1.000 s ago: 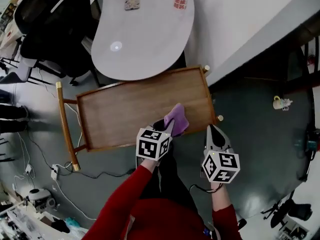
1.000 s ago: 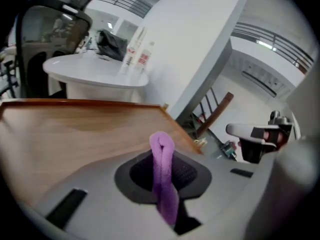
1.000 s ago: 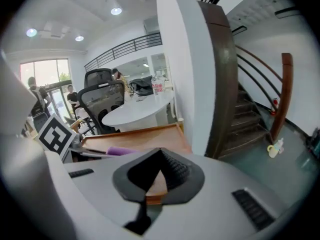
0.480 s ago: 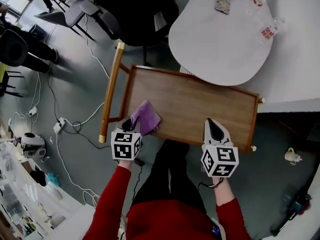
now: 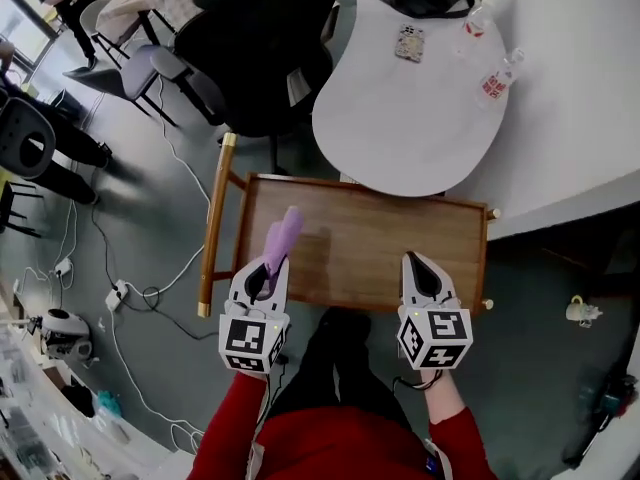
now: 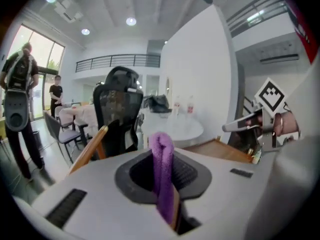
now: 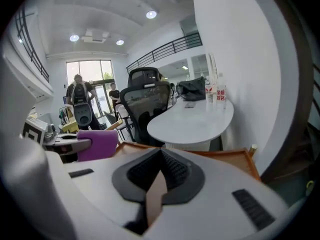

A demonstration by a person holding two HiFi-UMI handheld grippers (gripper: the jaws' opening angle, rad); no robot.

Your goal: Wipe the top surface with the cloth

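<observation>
The wooden cart top (image 5: 370,248) lies in front of me in the head view. My left gripper (image 5: 268,273) is shut on a purple cloth (image 5: 282,236), which sticks out of the jaws over the left end of the top. Contact between cloth and wood cannot be told. In the left gripper view the cloth (image 6: 162,156) stands folded between the pads, with a strip of the wooden top (image 6: 220,147) off to the right. My right gripper (image 5: 419,268) is shut and holds nothing, at the front edge near the right end. The right gripper view shows the cloth (image 7: 97,143) at left.
A wooden handle bar (image 5: 213,223) runs along the cart's left side. A white rounded table (image 5: 420,108) with bottles (image 5: 492,80) and a phone (image 5: 408,41) stands just behind the cart. A black office chair (image 5: 262,58) is at back left. Cables (image 5: 130,290) lie on the floor.
My left gripper has carried the cloth from the right half of the top across to its left end. The right gripper has stayed at the front edge.
</observation>
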